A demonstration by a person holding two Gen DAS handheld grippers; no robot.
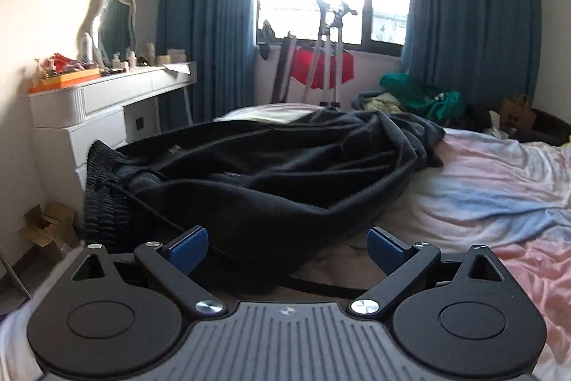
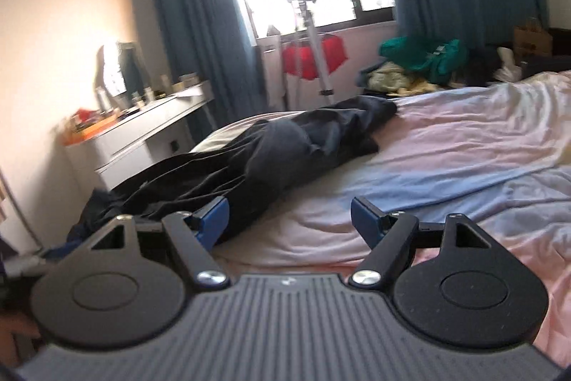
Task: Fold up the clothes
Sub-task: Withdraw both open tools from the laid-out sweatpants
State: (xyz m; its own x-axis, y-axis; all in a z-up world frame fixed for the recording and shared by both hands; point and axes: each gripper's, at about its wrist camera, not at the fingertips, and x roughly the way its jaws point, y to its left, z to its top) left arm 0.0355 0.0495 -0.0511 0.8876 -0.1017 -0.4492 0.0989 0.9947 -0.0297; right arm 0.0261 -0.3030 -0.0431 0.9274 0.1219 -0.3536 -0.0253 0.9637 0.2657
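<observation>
In the left wrist view, the left gripper is hovering low over the bed with its blue-padded fingers spread wide and gripping nothing. Just ahead of it, a crumpled black fabric garment is lying on the wrinkled pink, white and blue bedsheet. Its gathered, ribbed waistband is bunching at the near left edge of the bed, a thin black drawstring is trailing toward the gripper, and the cloth is rising in soft folds. The garment's long axis is running from the waistband at near left away toward the far right, where its other end is sitting near a heap of green and yellow clothes. A white dressing table with a wavy-framed mirror is standing to the left, and blue curtains are framing the bright window.

In the right wrist view, which is somewhat blurred, the right gripper is also holding its fingers apart and empty. Its left blue pad is sitting just beside the garment, though I cannot tell whether it is touching. Here the garment is stretching diagonally across the bed's left side, from near left to far centre, on the bedsheet.
</observation>
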